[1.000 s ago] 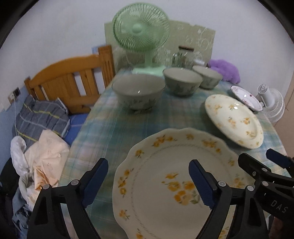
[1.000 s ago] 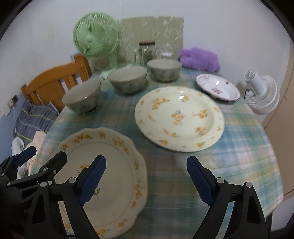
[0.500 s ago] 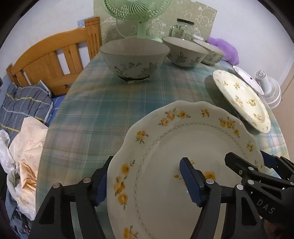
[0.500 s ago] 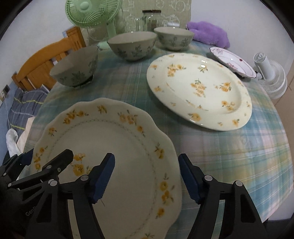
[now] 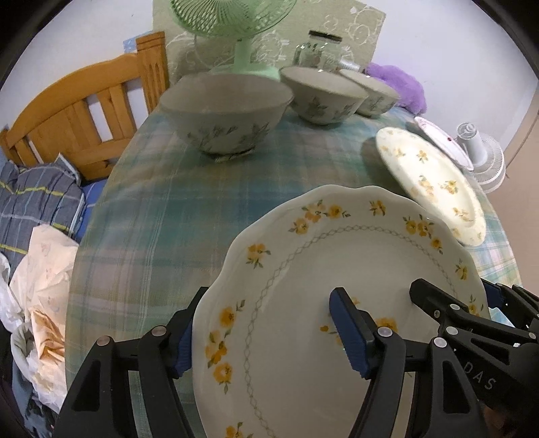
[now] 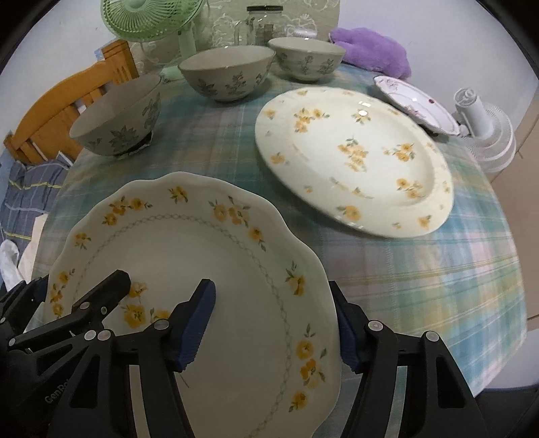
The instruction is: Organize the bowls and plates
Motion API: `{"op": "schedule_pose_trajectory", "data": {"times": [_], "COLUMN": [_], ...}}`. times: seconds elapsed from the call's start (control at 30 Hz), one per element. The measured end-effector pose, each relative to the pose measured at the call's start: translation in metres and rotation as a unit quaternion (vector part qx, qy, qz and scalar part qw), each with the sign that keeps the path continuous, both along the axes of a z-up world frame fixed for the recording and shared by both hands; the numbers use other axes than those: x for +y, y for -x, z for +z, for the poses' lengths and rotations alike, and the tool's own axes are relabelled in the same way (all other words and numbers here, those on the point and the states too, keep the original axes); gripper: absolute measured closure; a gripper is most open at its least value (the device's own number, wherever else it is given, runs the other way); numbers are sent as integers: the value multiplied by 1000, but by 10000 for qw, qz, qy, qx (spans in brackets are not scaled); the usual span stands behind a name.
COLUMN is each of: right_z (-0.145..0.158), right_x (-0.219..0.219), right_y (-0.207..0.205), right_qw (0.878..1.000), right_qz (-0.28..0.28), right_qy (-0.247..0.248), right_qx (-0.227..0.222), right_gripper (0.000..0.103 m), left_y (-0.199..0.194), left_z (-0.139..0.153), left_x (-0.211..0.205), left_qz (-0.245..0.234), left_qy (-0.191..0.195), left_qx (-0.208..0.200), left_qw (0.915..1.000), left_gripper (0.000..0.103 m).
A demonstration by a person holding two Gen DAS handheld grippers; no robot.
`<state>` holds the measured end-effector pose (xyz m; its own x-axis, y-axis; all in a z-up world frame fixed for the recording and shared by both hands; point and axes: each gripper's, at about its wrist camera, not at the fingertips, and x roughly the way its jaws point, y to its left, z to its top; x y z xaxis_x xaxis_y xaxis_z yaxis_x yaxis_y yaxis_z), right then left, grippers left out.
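A cream scalloped plate (image 5: 353, 262) (image 6: 202, 256) with yellow flowers lies at the near edge of the checked tablecloth. My left gripper (image 5: 266, 313) grips its left rim, one pad outside the edge and the other on the plate's face. My right gripper (image 6: 269, 296) straddles the right rim the same way; its jaws are still closing, pads touching the plate. A larger round flowered plate (image 6: 353, 158) and a small pink-flowered plate (image 6: 414, 97) lie to the right. Three grey leaf-patterned bowls (image 6: 118, 118) (image 6: 229, 70) (image 6: 306, 57) stand in a row at the back.
A green fan (image 5: 235, 20), a glass jar (image 6: 262, 20) and a purple plush (image 6: 370, 50) line the table's far edge. A wooden chair (image 5: 84, 107) with clothes (image 5: 40, 202) sits left. A white fan (image 6: 485, 134) stands off the right. Bare tablecloth (image 6: 421, 286) shows right.
Both grippers came down and forward onto the scalloped plate and tipped more steeply. Their jaws narrowed from wide open to closed across the plate's opposite rims.
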<state>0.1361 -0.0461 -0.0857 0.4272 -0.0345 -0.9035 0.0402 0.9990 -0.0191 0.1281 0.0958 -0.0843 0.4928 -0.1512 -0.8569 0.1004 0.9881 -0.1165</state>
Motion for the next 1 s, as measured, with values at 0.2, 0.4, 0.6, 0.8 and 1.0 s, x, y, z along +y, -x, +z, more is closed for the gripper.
{"op": "schedule_pose_trajectory", "data": {"times": [0.2, 0.4, 0.6, 0.8, 1.0], "right_z": [18, 25, 31, 42, 48], "right_x": [-15, -40, -76, -121, -169], "right_y": [4, 8, 8, 5, 3], "right_qw": [9997, 9992, 9990, 9993, 9994], "right_qz": [-244, -379, -386, -302, -285], "right_qy": [1, -90, -172, -78, 15], "right_qx": [-5, -99, -159, -202, -214], "right_gripper": [34, 34, 34, 34, 34], "left_y": [-1, -2, 0, -2, -6], "left_z": [13, 21, 26, 31, 30], "left_x": [-16, -43, -81, -127, -175], "left_qz": [-192, -273, -191, -152, -144], "left_qy": [-1, -68, -112, -73, -7], "left_qx": [-13, -122, -152, -206, -236], "left_qw": [9998, 9995, 9996, 9996, 9996], "left_gripper": [32, 32, 31, 31, 31]}}
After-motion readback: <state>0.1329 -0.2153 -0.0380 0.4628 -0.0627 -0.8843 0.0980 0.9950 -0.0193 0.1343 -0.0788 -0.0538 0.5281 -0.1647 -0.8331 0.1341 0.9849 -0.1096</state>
